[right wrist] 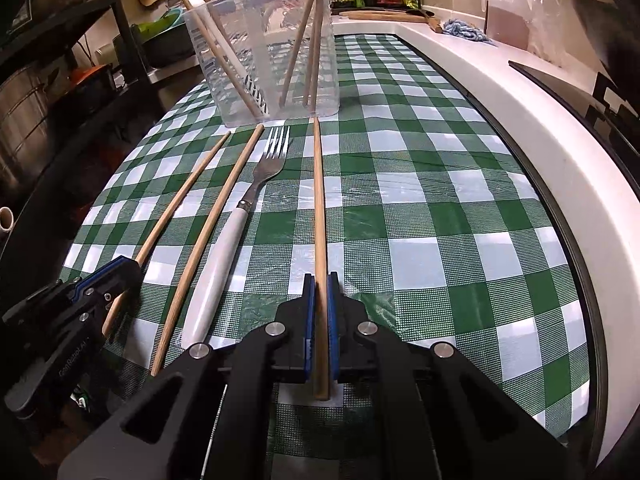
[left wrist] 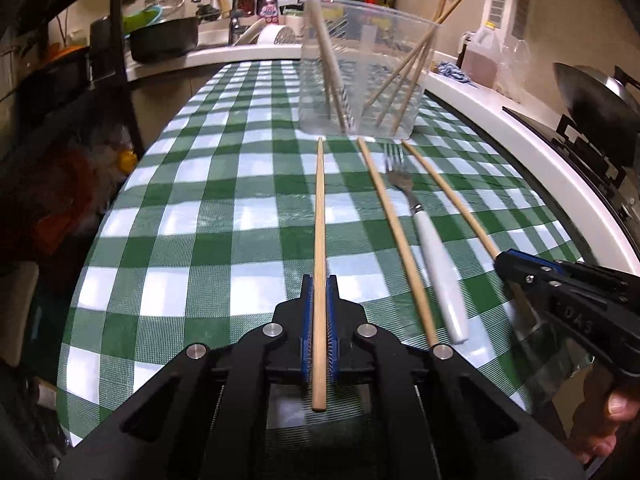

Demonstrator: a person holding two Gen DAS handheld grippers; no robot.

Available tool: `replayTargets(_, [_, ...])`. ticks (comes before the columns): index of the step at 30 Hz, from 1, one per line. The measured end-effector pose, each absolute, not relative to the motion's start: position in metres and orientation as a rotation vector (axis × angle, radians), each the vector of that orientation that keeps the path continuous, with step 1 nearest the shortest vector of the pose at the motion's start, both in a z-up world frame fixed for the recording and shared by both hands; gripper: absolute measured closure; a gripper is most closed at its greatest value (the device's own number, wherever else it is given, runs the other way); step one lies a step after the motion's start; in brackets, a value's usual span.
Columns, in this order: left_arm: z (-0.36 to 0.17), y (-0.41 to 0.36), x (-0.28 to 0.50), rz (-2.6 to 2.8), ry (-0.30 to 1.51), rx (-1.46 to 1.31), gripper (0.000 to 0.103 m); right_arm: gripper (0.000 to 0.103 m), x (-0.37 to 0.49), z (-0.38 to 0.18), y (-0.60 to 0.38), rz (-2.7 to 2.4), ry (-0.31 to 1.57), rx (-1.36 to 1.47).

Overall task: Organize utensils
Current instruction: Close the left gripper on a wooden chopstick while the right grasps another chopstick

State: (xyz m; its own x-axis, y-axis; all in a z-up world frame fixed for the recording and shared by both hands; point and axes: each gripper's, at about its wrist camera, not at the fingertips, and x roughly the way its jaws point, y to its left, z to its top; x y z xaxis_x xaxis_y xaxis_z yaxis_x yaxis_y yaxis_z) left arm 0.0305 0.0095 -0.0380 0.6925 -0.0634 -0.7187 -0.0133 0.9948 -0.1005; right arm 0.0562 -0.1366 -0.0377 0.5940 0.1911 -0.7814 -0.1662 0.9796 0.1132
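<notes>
A clear plastic bin stands on the green checked tablecloth and holds several wooden chopsticks and a white-handled utensil. My left gripper is shut on a wooden chopstick that lies along the cloth toward the bin. My right gripper is shut on another chopstick, the rightmost one. Between them lie a loose chopstick and a fork with a white handle. The right gripper also shows in the left wrist view, the left gripper in the right wrist view.
A white counter edge runs along the table's right side, with a stove and wok beyond. An oil jug and a blue cloth sit at the back right. A sink and dark shelves are to the left.
</notes>
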Motion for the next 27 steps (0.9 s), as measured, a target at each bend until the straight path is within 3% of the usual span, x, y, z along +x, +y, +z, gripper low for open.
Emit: replayTargets(27, [-0.0384, 0.0041, 0.0263, -0.024, 0.781, -0.078, 0.096, 0.094, 0.0505, -0.0382, -0.1282, 0.186, 0.875, -0.041])
